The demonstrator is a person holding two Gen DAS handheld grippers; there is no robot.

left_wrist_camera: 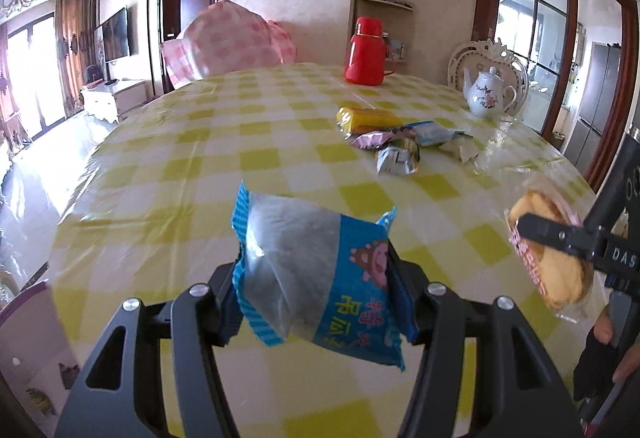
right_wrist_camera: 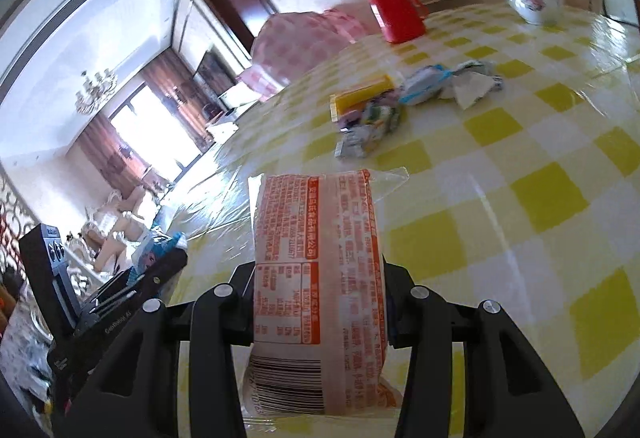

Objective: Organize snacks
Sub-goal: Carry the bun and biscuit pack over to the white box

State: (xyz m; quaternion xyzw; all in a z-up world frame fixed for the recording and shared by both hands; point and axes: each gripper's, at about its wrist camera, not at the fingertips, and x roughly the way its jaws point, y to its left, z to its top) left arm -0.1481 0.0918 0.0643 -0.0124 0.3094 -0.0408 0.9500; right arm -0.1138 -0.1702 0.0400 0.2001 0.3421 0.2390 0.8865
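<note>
My left gripper [left_wrist_camera: 310,274] is shut on a blue snack packet [left_wrist_camera: 316,270] with a clear window and a cartoon pig, held above the yellow-checked table [left_wrist_camera: 160,165]. My right gripper [right_wrist_camera: 320,278] is shut on a pink-and-orange printed pastry packet [right_wrist_camera: 320,278], its barcode end toward the camera. In the left wrist view that packet [left_wrist_camera: 548,258] shows at the right edge, pinched by the right gripper's fingers [left_wrist_camera: 560,238]. A pile of several small snack packets [left_wrist_camera: 400,137] lies further back on the table, also in the right wrist view as the snack pile [right_wrist_camera: 384,105].
A red thermos [left_wrist_camera: 366,51] stands at the table's far side and a white flowered teapot [left_wrist_camera: 488,91] at the far right. A pink-checked covered chair [left_wrist_camera: 232,41] sits behind the table. The left gripper's body [right_wrist_camera: 100,298] shows at lower left in the right wrist view.
</note>
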